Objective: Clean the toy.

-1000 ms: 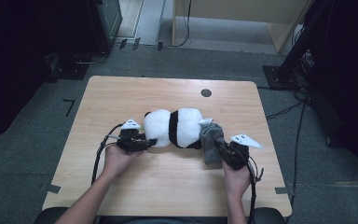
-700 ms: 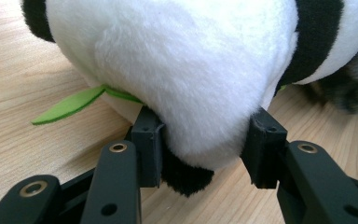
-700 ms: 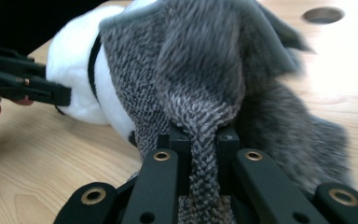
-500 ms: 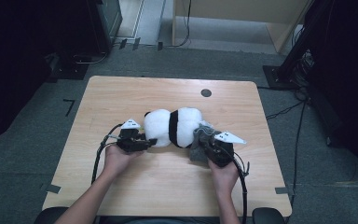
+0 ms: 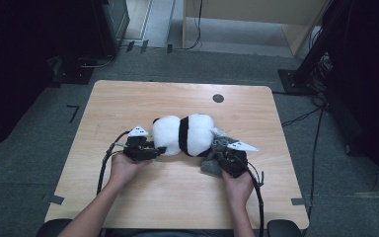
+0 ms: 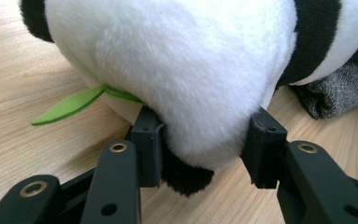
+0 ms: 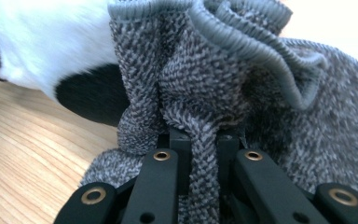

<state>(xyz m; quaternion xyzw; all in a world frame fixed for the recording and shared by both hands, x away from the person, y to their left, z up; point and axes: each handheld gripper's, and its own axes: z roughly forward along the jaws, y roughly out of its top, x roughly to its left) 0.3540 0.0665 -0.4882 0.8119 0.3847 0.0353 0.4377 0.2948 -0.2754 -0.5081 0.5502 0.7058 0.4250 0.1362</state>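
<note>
Panda plush (image 5: 185, 134) lies pinched by the left hand-held gripper (image 5: 150, 150), blocking the grey cloth (image 7: 242, 79) clamped in the right hand-held gripper (image 7: 200, 140).

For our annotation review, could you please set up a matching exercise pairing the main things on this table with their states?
Things:
1. black-and-white plush panda
2. grey knitted sock
3. green felt leaf
4. round dark hole in the wooden table top

States:
A. lies flat on the wood beneath the plush
B. sits bare near the far edge
C. pinched between the right gripper pads
D. squeezed at one end by the left gripper

Pairs: 1-D, 2-C, 3-A, 4-B
</note>
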